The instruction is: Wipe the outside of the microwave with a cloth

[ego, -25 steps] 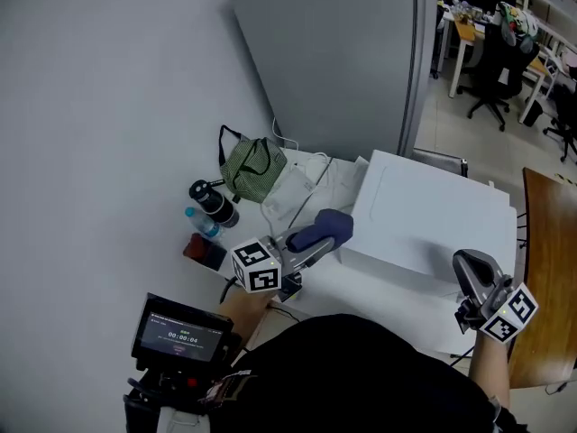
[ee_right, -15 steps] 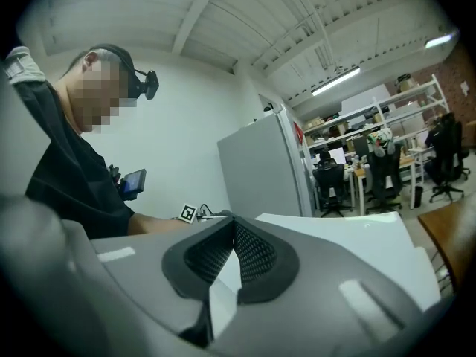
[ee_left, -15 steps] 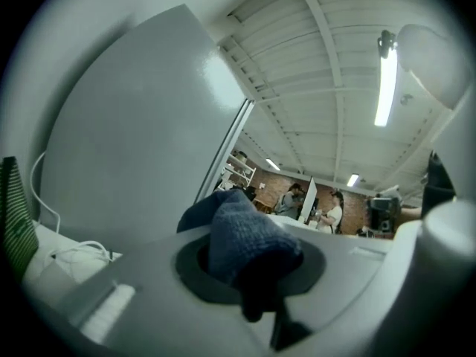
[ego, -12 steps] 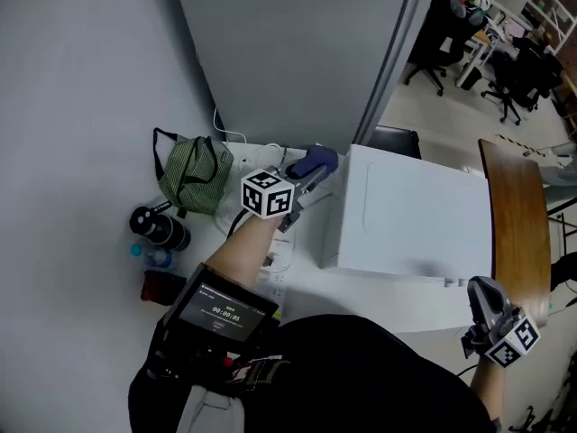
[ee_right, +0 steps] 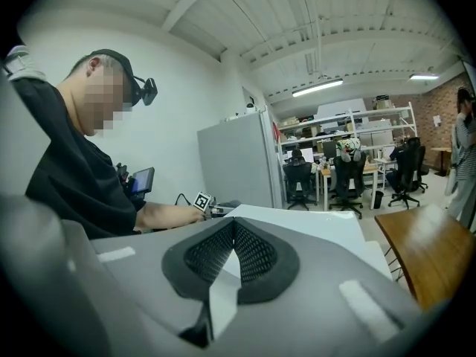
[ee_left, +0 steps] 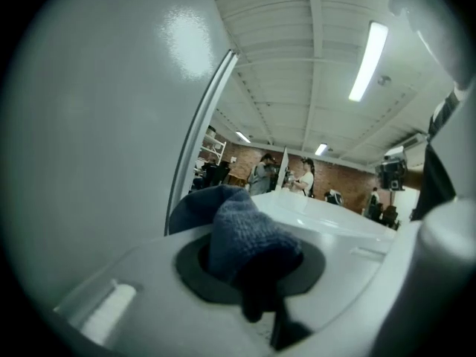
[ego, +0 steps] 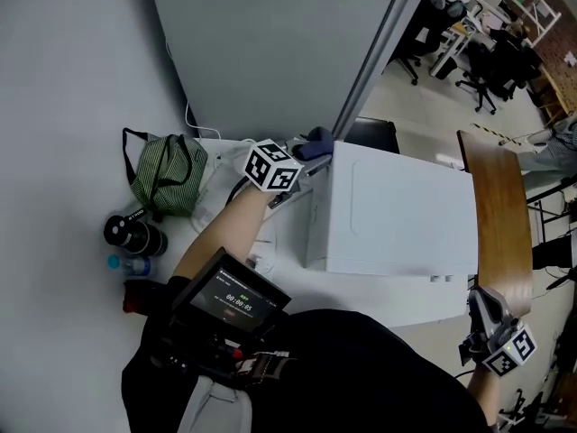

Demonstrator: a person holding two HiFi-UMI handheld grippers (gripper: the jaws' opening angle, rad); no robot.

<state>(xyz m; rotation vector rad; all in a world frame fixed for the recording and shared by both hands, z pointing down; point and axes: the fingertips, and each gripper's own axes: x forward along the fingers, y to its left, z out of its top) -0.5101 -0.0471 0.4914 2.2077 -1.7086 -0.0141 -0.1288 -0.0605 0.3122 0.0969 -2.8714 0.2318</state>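
Your left gripper (ego: 300, 157) is pinching the dark blue knitted cloth (ego: 317, 138), which is bunched between its jaws. The cloth sits at the far left corner of the boxy white microwave (ego: 397, 215), close to the tall grey panel (ego: 270, 52). Your right gripper (ego: 483, 306) hangs off the microwave's near right corner, apart from it. Its jaws are pressed together at the tips with nothing between them. A green striped bag (ego: 167, 174) lies to the left of the microwave.

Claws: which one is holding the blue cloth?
The left claw, at the far corner of the white microwave. It is pinched shut on the blue cloth. The right claw is shut with nothing in it.
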